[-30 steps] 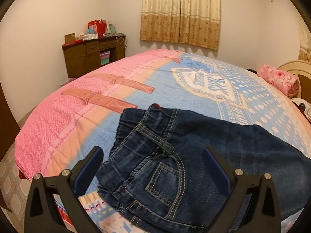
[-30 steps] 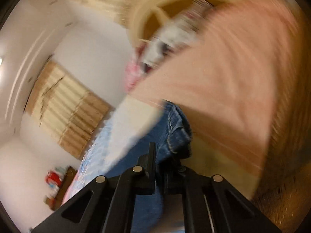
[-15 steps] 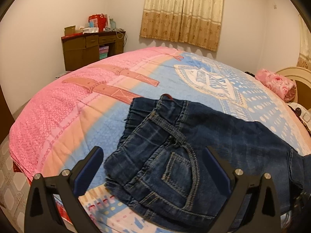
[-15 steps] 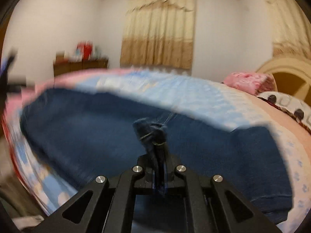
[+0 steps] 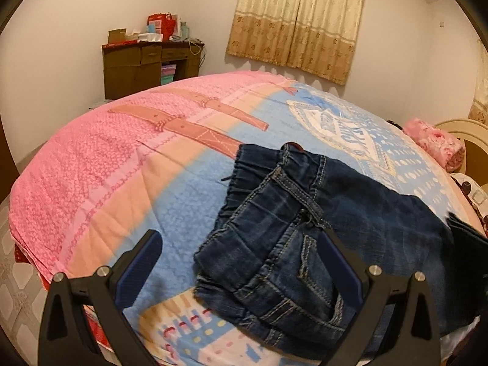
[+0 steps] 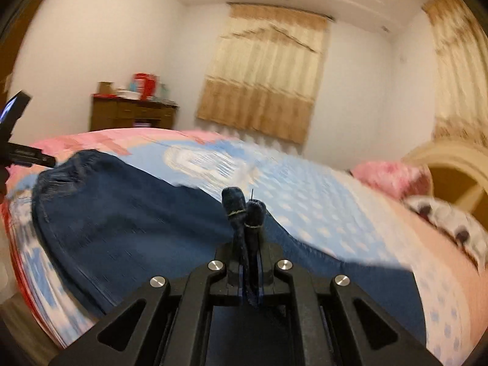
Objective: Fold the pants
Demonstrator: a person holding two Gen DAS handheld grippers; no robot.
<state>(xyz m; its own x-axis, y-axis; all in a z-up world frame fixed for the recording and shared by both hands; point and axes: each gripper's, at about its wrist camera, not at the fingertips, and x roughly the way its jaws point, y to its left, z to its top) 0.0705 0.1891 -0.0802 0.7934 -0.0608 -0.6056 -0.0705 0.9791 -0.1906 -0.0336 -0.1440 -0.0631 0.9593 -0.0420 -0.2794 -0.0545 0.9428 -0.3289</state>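
Pants [image 5: 308, 231] on bed [image 5: 128, 164], near edge | right gripper [image 6: 248, 262] clenched on both hems | left gripper [image 5: 241, 262] released over waistband | risk: hems slipping free mid-fold; unpinned waistband dragging, fold skewing.

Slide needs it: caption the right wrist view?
Right gripper shut on jeans hems above the bed.

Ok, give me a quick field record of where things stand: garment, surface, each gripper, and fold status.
garment: dark blue denim jeans, waistband end toward the left gripper, legs running off to the right
surface: pink and blue patterned bedspread
left gripper: open, above the waist area, holding nothing
right gripper: shut on the bunched leg hems of the jeans
fold status: hem end lifted, not yet laid over the waistband
image quality: right wrist view is motion-blurred
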